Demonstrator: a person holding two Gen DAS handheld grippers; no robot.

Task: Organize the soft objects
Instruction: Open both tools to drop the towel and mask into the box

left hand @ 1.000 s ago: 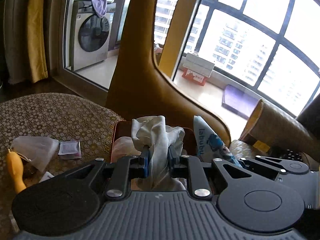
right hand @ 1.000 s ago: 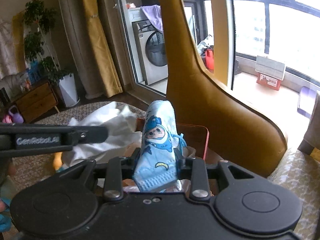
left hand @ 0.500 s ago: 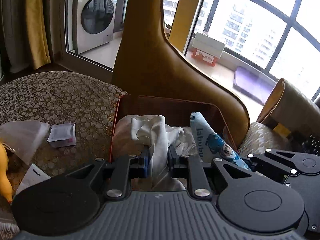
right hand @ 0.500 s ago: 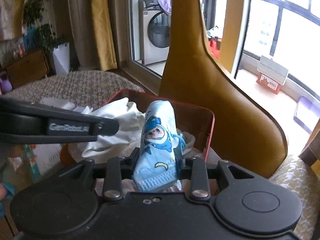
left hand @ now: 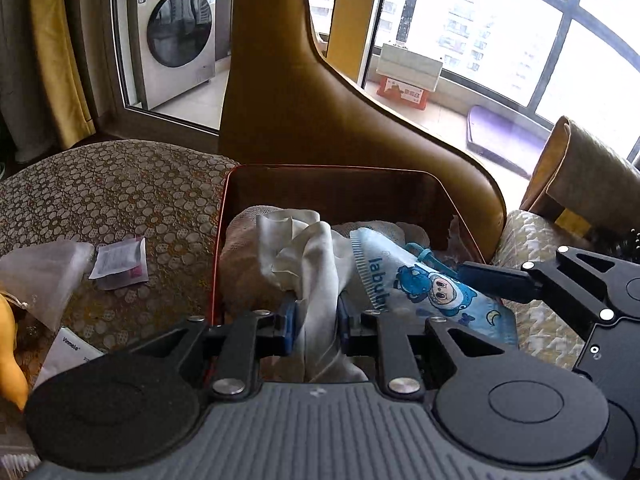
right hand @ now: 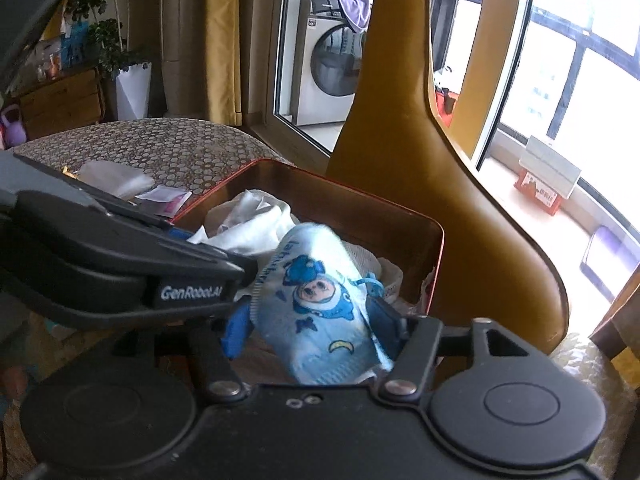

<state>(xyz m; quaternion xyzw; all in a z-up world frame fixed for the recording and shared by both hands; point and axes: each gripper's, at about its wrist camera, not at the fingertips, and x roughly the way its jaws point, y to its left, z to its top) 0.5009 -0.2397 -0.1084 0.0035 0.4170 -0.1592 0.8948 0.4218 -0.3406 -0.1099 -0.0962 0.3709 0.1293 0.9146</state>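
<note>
My left gripper (left hand: 317, 312) is shut on a white cloth (left hand: 308, 256) and holds it over the near edge of a red-rimmed box (left hand: 340, 170). My right gripper (right hand: 310, 318) is shut on a light blue cartoon face mask (right hand: 320, 300), also over the box (right hand: 360, 196). In the left wrist view the mask (left hand: 424, 292) lies beside the cloth, with the right gripper's finger (left hand: 496, 276) on it. The box holds more pale soft cloth. In the right wrist view the cloth (right hand: 248, 228) sits left of the mask.
The box sits on a patterned tablecloth (left hand: 112, 196) against a tall mustard chair back (left hand: 304, 112). Small sachets (left hand: 120, 264), a clear bag (left hand: 44, 276) and a yellow object (left hand: 10, 364) lie left of the box. A cushion (left hand: 536, 320) is at the right.
Both grippers have come down and forward toward the box with their loads still held. The mask and cloth now sit low inside the box rim.
</note>
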